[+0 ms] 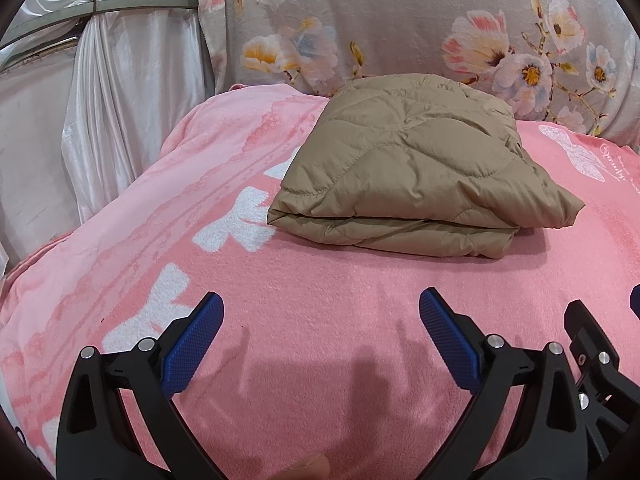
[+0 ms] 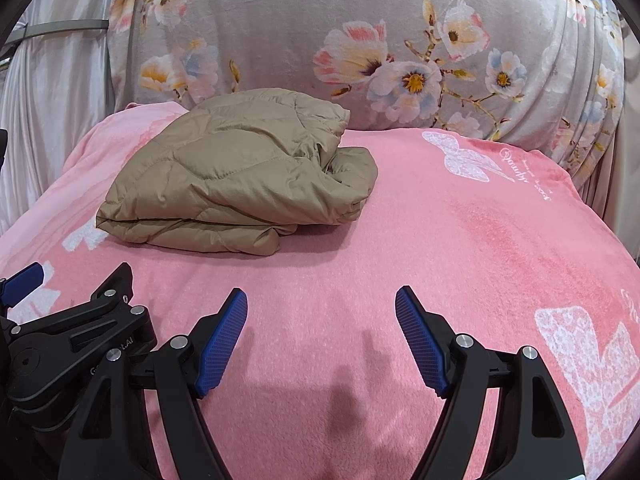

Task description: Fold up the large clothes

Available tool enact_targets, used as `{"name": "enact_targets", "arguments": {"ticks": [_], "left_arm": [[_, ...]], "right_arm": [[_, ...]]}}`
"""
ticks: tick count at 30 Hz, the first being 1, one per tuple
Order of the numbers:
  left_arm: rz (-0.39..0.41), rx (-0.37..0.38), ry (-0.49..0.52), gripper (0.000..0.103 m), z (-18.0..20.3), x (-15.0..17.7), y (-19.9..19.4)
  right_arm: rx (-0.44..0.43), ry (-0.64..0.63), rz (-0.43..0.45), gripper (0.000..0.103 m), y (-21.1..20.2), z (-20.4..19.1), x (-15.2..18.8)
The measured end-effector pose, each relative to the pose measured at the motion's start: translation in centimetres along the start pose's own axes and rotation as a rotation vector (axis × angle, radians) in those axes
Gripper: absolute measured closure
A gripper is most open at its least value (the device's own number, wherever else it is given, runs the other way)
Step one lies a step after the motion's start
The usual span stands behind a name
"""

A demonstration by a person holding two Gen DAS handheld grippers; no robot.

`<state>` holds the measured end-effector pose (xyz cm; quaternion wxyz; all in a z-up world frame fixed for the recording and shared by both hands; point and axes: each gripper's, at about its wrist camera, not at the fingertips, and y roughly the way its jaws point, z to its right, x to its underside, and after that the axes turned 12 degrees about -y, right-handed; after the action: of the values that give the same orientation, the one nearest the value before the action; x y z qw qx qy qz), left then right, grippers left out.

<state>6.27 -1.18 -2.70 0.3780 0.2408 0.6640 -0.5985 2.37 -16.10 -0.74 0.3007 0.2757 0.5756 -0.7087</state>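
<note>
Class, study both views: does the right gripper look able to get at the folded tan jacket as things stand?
Probably yes. The right gripper is open and empty, and only bare pink blanket lies between it and the tan jacket, ahead to its left.

I am working in what is looking like a bedroom in a home. I am looking down over a bed that is wearing a pink fleece blanket (image 1: 328, 300) printed with white butterflies and a line of cursive lettering. Behind it, a grey plush cover with big pink, white and blue flowers (image 2: 360, 40) is draping over something bulky at the far end of the bed. To the left, a shiny white satin curtain (image 1: 112, 120) is hanging in folds, and a grey band (image 1: 140, 6) is running across it. Soft household textiles are filling everything I am seeing.
</note>
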Motion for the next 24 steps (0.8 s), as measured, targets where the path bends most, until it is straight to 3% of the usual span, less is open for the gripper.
{"name": "enact_targets", "arguments": {"ticks": [24], "left_arm": [[0.006, 0.002, 0.001, 0.010, 0.26, 0.04, -0.12]], "right_arm": [[0.001, 0.001, 0.000, 0.028, -0.01, -0.13, 0.07]]}}
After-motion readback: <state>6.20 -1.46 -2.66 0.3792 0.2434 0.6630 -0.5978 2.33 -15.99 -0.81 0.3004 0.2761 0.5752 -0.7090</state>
